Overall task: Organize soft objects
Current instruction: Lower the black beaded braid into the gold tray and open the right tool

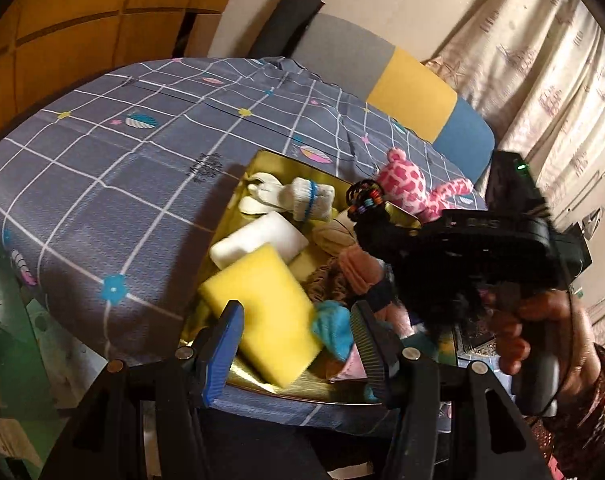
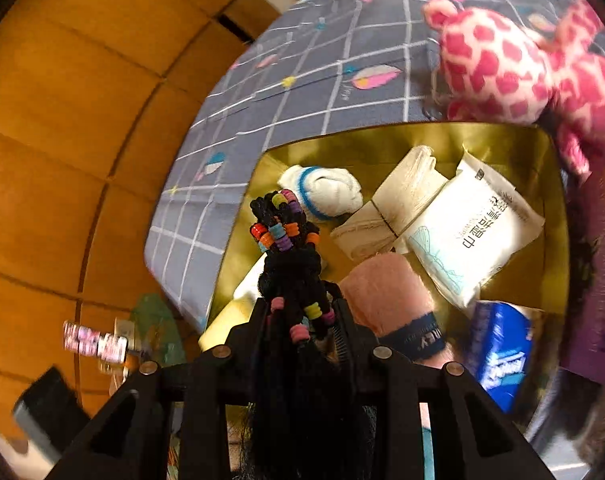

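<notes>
A gold box (image 1: 262, 384) (image 2: 382, 140) sits on a checked grey bedsheet (image 1: 102, 160). In it lie a yellow sponge (image 1: 262, 304), a white sponge (image 1: 258, 240), a white rolled sock with a blue band (image 1: 310, 196) (image 2: 326, 190), a pink furry item (image 2: 386, 292), a tissue pack (image 2: 470, 236) and a blue tissue pack (image 2: 502, 356). My left gripper (image 1: 294, 344) is open, its fingers either side of the yellow sponge's near end. My right gripper (image 2: 302, 312) (image 1: 366, 216) is shut on a black braided hair piece with coloured beads (image 2: 286, 248), held above the box.
A pink spotted plush giraffe (image 1: 414, 188) (image 2: 510, 68) lies just beyond the box's far right corner. A grey, yellow and blue cushion (image 1: 414, 92) and a curtain (image 1: 542, 80) stand behind. A wooden wardrobe (image 2: 62, 140) is at the left.
</notes>
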Demonstrator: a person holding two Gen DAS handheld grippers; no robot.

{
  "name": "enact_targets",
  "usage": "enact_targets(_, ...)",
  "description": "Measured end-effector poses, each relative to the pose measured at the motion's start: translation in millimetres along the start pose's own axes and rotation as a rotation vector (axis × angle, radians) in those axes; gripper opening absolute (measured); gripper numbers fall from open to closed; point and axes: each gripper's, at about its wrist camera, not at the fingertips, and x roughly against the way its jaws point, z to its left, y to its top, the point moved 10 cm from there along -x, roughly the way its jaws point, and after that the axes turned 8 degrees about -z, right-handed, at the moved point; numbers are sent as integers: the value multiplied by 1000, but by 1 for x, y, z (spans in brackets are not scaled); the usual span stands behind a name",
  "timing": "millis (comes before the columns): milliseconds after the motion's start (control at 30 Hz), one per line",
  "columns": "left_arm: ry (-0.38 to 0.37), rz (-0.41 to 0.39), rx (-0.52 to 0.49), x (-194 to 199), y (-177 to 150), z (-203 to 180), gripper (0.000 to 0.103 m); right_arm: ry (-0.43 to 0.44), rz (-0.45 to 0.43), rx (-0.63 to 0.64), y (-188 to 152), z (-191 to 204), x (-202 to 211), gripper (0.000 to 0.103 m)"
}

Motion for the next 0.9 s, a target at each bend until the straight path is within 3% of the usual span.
enact_targets(133,-3,-18,27,4,4,8,56,-53,-56,-97,12,-12,-11,35)
enact_targets(167,-6,-24,36,5,4,9,56,-74,-85,-125,16,-16,-14,39)
enact_targets(200,-8,-24,41,5,5,10,56,-84,-103,-150,18,-18,-17,49)
enact_targets(267,-11,-24,44,5,5,11,56,-45,-113,-185,23,-15,-25,57)
enact_targets(333,-10,-26,44,5,6,11,56,-21,-114,-189,24,-10,-27,57)
enact_targets(667,-13,-12,30,-1,7,6,56,-47,-203,38,25,13,36,57)
enact_targets(900,-39,8,-24,-9,7,-18,56,-61,-284,80,29,0,95,59)
